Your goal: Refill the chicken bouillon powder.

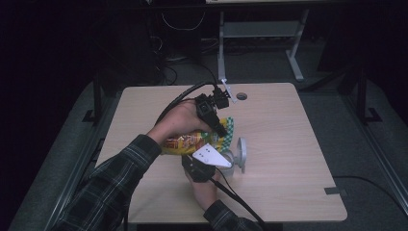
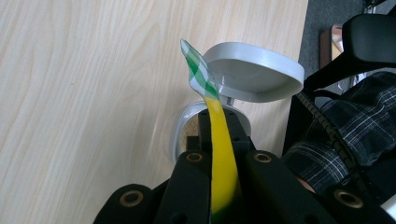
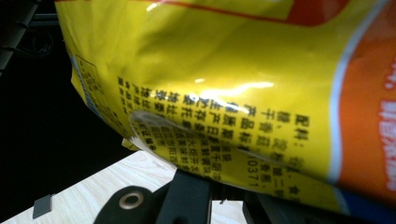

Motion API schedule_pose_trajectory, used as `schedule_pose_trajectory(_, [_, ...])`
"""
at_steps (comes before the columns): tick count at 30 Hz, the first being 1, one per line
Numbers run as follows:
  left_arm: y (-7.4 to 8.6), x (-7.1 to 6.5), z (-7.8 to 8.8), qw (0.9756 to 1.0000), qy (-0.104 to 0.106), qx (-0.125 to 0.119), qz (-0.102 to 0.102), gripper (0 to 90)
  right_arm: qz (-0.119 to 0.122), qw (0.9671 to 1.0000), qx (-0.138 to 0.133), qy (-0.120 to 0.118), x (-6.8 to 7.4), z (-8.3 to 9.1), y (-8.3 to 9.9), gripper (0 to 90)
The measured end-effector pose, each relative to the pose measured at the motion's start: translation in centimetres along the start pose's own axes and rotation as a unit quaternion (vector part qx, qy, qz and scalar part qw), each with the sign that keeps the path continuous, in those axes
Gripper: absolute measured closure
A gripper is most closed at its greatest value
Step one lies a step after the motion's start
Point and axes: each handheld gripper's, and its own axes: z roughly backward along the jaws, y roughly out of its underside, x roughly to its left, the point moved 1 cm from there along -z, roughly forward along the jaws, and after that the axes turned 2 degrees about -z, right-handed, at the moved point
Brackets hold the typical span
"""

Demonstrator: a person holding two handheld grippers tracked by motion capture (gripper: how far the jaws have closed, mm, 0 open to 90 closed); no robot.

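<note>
At frame centre, my left gripper (image 1: 222, 130) clamped the yellow bag's (image 1: 192, 142) edge; my right gripper (image 1: 226, 161) pinched the grey container (image 1: 239, 155); bare table (image 1: 288, 134) lay right.

Grey lidded container (image 1: 236, 158) on wooden table (image 1: 288, 144)

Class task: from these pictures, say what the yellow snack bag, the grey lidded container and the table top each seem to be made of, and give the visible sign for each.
Snack bag: thin glossy plastic film, likely; it creases and throws bright highlights over its print.
Grey lidded container: apparently moulded plastic with a smooth satin finish; even grey, rounded rim, hinged lid standing open.
Table top: pale wood or wood-look laminate, matt; the grain lines show, but not which.
</note>
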Motion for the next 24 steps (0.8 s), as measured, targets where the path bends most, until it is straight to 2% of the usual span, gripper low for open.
schedule_pose_trajectory(12, [-0.24,-0.04,-0.11,1.0,0.0,0.009,0.001,90.0,-0.003,1.0,-0.004,-0.001,-0.07,0.06,-0.1,90.0])
schedule_pose_trajectory(24, [-0.21,-0.1,-0.12,1.0,-0.003,0.007,0.001,90.0,-0.005,1.0,-0.004,-0.001,-0.04,0.01,-0.08,90.0])
